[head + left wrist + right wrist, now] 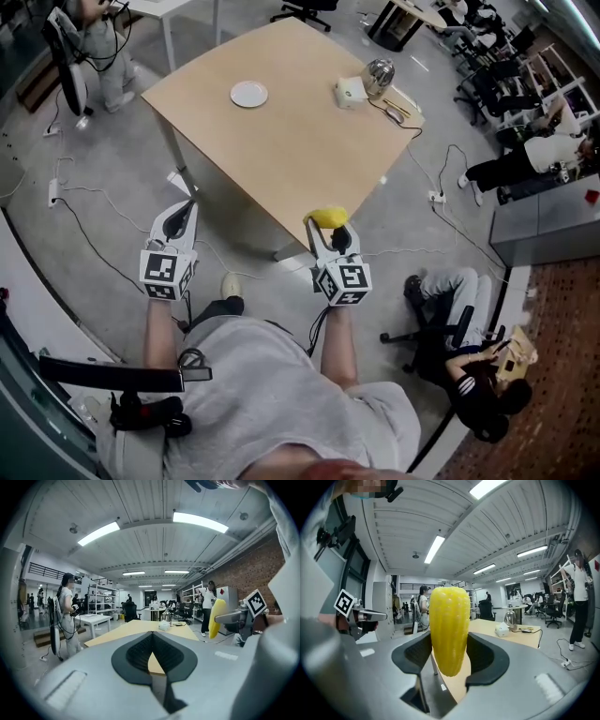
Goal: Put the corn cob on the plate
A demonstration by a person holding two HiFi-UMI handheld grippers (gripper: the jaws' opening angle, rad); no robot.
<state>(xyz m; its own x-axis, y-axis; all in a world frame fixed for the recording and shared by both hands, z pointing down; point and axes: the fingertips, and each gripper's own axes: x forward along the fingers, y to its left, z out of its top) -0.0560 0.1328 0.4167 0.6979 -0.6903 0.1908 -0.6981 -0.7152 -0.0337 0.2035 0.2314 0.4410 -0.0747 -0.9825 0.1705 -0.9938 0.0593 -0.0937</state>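
A yellow corn cob (449, 629) stands upright between the jaws of my right gripper (324, 225), which is shut on it. In the head view the corn cob (326, 217) sits at the near edge of the wooden table (281, 141). From the left gripper view the corn cob (216, 618) shows at the right. A white plate (248, 94) lies on the far left part of the table, well beyond both grippers. My left gripper (176, 223) hangs shut and empty over the floor, left of the table's near corner.
A white box (351, 91), a shiny metal kettle (379, 75) and cables lie at the table's far right corner. Cables run across the floor. A person sits in a chair (441, 319) at my right; another person (103, 47) stands at the far left.
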